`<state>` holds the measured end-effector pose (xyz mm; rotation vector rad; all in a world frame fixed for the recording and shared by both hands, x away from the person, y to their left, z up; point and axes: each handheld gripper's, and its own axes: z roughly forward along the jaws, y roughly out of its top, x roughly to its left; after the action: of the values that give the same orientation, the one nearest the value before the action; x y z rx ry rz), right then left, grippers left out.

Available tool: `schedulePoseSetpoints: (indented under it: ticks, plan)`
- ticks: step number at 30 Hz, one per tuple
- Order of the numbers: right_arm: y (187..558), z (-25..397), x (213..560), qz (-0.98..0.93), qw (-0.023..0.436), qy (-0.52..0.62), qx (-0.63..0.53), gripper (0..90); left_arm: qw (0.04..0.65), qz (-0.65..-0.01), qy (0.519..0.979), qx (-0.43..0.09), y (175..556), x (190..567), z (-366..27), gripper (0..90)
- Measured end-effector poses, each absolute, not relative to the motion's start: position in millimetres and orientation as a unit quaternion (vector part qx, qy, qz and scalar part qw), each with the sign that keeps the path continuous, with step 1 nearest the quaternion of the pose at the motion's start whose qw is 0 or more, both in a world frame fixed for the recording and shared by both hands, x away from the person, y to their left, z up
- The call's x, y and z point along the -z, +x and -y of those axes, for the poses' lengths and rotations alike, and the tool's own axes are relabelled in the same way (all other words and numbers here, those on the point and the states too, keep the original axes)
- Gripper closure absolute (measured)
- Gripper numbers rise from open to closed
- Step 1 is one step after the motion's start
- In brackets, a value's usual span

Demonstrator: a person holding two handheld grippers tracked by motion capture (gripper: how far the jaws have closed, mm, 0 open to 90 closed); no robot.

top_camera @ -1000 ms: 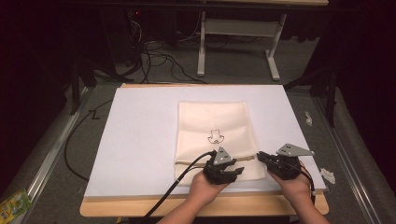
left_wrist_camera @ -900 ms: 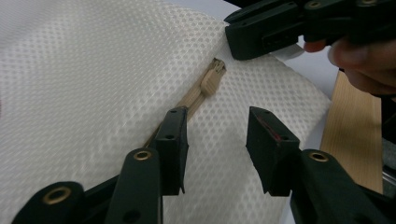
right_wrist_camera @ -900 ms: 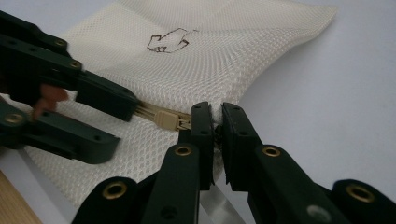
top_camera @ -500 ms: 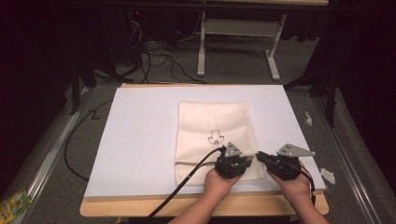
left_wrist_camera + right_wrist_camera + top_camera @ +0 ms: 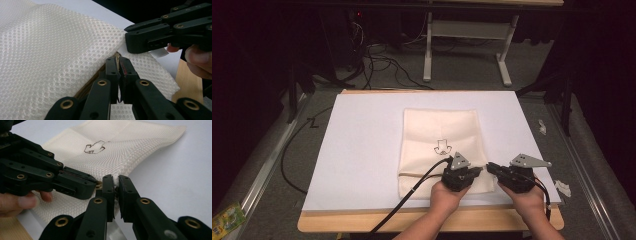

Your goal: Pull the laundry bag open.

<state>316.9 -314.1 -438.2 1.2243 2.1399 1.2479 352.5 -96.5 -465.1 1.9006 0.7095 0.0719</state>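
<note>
a white sheet (image 5: 362, 150) covers the tabletop (image 5: 377, 222), and on it lies a cream mesh bag (image 5: 437, 130) with a small arrow drawing (image 5: 443, 147), right of the middle toward the near edge. at the bag's near right corner the left tongs (image 5: 472, 172) are pinched together on the mesh at a tan drawstring (image 5: 85, 88). just to the right, almost touching them, the right tongs (image 5: 491, 168) are closed on the bag's edge (image 5: 115, 180).

High view overhead facing forward, gripper views close, sharing mesh bag (image 5: 439, 145)
</note>
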Motion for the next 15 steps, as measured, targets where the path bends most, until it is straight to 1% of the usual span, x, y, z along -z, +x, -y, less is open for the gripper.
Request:
schedulePoseSetpoints:
  ticks: [5, 7, 10, 11, 15]
  plan:
    - [315, 315, 437, -0.759, 0.198, 0.441, -0.436, 85.7, 0.516, -0.303, 0.801, -0.035, 355, 466, 83, 87.2]
    - [315, 315, 437, -0.760, 0.193, 0.439, -0.439, 85.7, 0.508, -0.299, 0.807, -0.042, 353, 465, 77, 87.2]
    - [314, 313, 436, -0.761, 0.205, 0.438, -0.432, 85.8, 0.502, -0.301, 0.809, -0.050, 353, 464, 68, 87.3]
    - [314, 315, 436, -0.758, 0.202, 0.441, -0.436, 85.8, 0.497, -0.313, 0.808, -0.051, 353, 466, 54, 87.3]
    - [314, 317, 436, -0.757, 0.212, 0.445, -0.430, 85.9, 0.485, -0.328, 0.809, -0.061, 352, 467, 30, 87.3]
